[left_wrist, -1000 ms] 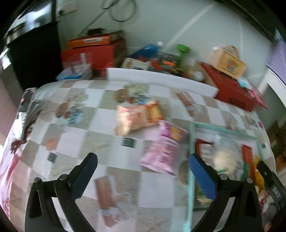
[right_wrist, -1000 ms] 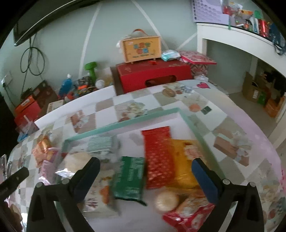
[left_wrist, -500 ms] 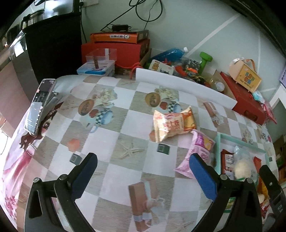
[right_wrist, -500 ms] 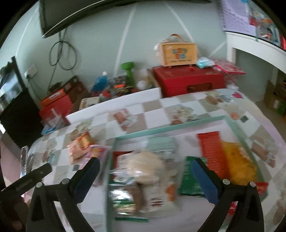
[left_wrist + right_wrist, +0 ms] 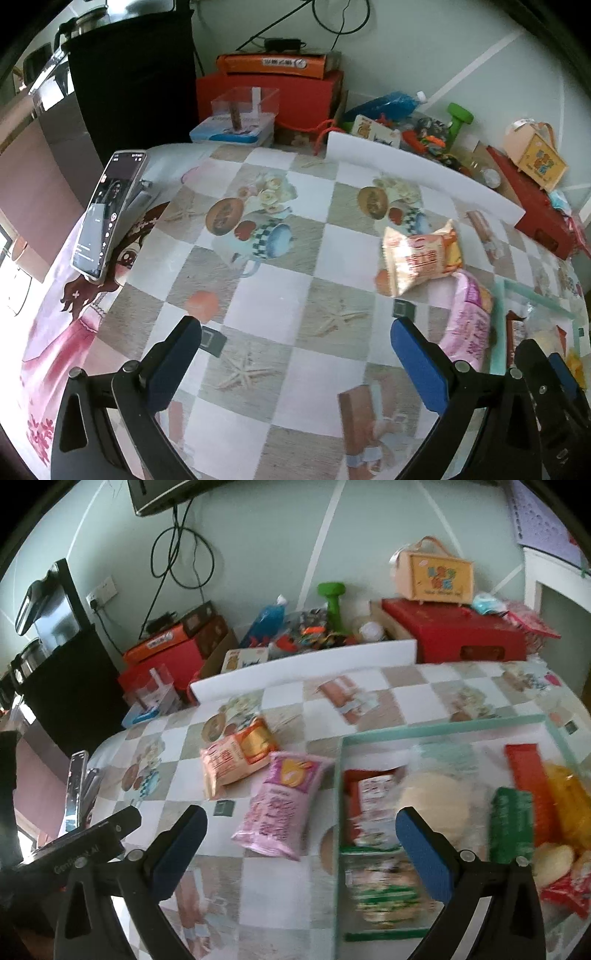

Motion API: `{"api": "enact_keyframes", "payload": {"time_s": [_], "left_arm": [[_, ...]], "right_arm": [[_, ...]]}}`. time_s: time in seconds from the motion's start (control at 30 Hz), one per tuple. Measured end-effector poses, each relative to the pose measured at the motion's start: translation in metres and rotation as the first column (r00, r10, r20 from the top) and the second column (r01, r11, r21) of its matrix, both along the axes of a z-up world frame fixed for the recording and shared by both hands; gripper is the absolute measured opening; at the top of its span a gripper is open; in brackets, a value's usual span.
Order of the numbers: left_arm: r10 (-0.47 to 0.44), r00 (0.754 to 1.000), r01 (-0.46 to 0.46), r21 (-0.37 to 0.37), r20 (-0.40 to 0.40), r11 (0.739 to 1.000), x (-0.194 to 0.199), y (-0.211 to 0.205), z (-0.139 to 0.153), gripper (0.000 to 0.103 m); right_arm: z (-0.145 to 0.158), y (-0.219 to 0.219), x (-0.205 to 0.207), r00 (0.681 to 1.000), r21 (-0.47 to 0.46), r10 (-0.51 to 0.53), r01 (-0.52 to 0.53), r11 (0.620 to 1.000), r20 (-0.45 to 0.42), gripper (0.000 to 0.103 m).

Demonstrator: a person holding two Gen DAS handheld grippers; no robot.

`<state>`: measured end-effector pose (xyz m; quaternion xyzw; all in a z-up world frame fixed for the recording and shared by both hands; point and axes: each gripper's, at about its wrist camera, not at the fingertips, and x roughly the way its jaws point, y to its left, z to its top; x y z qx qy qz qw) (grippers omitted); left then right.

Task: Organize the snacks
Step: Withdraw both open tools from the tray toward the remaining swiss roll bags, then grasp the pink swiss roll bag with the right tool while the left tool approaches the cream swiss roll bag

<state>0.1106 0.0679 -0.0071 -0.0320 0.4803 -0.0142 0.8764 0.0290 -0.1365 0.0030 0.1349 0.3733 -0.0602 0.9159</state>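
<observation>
A: How do the fingers stand?

B: The left gripper (image 5: 295,350) is spread wide, blue pads on black arms, nothing between them; it hangs over bare checked cloth on the desk (image 5: 273,288). The right gripper (image 5: 301,840) is just as wide and empty, with the pink bag (image 5: 282,805) lying on the desk beneath the gap.

A: Where are the snacks?

B: Two lie loose outside the tray. The orange bag (image 5: 238,758) is a crinkly foil pouch, and its lower corner is close against the pink bag's top. The pink bag lies just beside the tray's (image 5: 443,725) left wall. Inside that shallow mint-rimmed tray are a pale round bun in clear wrap (image 5: 436,797), a green pack (image 5: 511,825), a long red pack (image 5: 528,775) and a yellow one (image 5: 569,801), side by side.

A: Any writing?

B: The bag print is too blurred to read. On the left gripper's black body, seen from the right wrist, white letters start with "Gen" and end in "AI"; the middle is unclear.

A: Anything else on the desk?

B: A phone (image 5: 107,210) propped at the left edge, screen lit.
</observation>
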Motion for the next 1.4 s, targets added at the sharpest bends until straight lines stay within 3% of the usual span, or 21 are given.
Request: {"api": "enact_keyframes", "payload": {"time_s": [0.2,0.43,0.63,1.1,1.4], "left_arm": [[0.013,0.999,-0.014,-0.022,-0.031,1.0,0.011,0.009,-0.01,0.102],[0.021,0.999,-0.022,-0.021,-0.024,1.0,0.026,0.014,-0.012,0.102],[0.006,0.999,-0.007,-0.019,-0.046,1.0,0.034,0.014,-0.021,0.102],[-0.019,0.998,0.017,-0.027,-0.052,0.999,0.042,0.008,-0.026,0.102],[-0.091,0.995,0.089,-0.027,-0.052,0.996,0.05,-0.011,-0.027,0.102]], "right_arm": [[-0.015,0.014,0.016,0.999,-0.034,0.012,-0.014,0.999,-0.046,0.103],[-0.019,0.016,0.032,0.999,-0.039,0.013,-0.015,0.999,-0.048,0.082],[-0.025,0.019,0.046,0.998,-0.06,0.012,-0.016,0.998,-0.068,0.072],[-0.048,0.022,0.065,0.992,-0.097,0.015,-0.027,0.995,-0.128,0.065],[-0.057,0.018,0.069,0.992,-0.057,0.021,-0.029,0.998,-0.128,0.05]]}}
